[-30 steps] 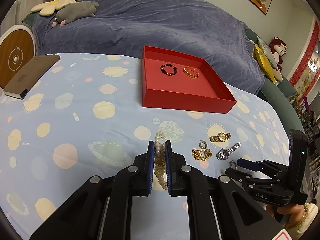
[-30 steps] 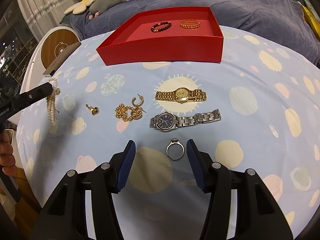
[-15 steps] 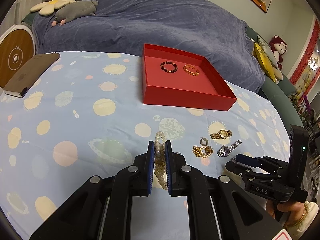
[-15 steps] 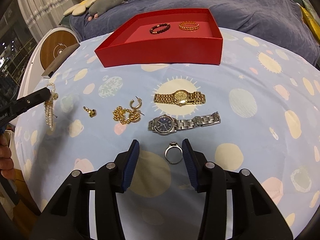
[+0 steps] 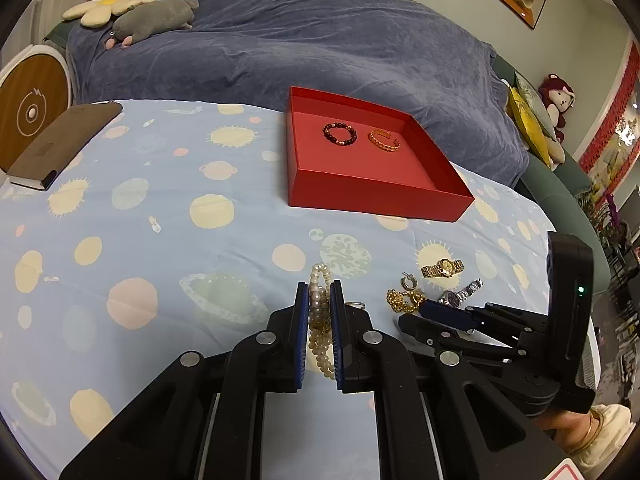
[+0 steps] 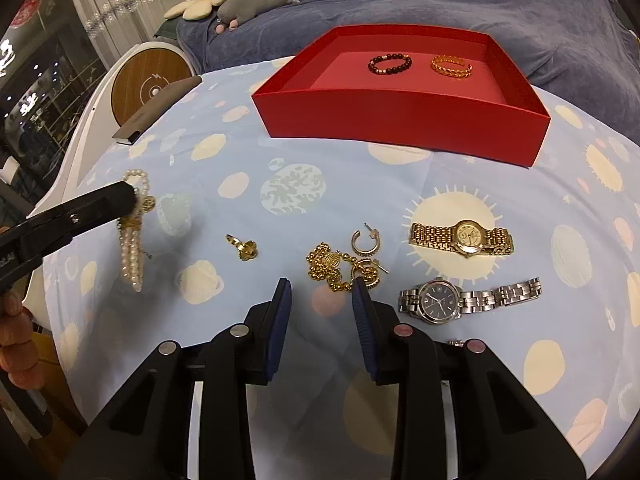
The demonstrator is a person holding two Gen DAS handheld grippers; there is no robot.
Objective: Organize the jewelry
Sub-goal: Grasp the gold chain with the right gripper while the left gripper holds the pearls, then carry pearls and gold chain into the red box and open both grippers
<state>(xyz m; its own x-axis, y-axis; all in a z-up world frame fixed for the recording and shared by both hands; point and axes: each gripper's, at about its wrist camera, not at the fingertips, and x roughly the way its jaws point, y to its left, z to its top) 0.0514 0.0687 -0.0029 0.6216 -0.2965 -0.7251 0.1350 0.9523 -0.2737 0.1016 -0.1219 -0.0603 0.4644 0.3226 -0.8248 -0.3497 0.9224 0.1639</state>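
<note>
My left gripper (image 5: 319, 294) is shut on a pearl bracelet (image 5: 319, 308) and holds it above the table; the bracelet also hangs in the right wrist view (image 6: 133, 240). My right gripper (image 6: 322, 288) is open, low over the cloth just short of a gold chain (image 6: 340, 268). A gold watch (image 6: 462, 237), a silver watch (image 6: 460, 300), a hoop earring (image 6: 365, 241) and a small gold ring (image 6: 242, 247) lie on the cloth. A red box (image 5: 372, 196) holds a dark bead bracelet (image 5: 339, 134) and a gold bangle (image 5: 384, 141).
A brown notebook (image 5: 60, 144) lies at the table's left edge. A blue-covered sofa (image 5: 280, 48) with plush toys runs behind the table. A round white and wood device (image 6: 148, 80) stands beside the table.
My right gripper has moved left from the silver ring toward the gold chain; the ring has left its jaws. My left gripper has risen a little, still holding the pearls.
</note>
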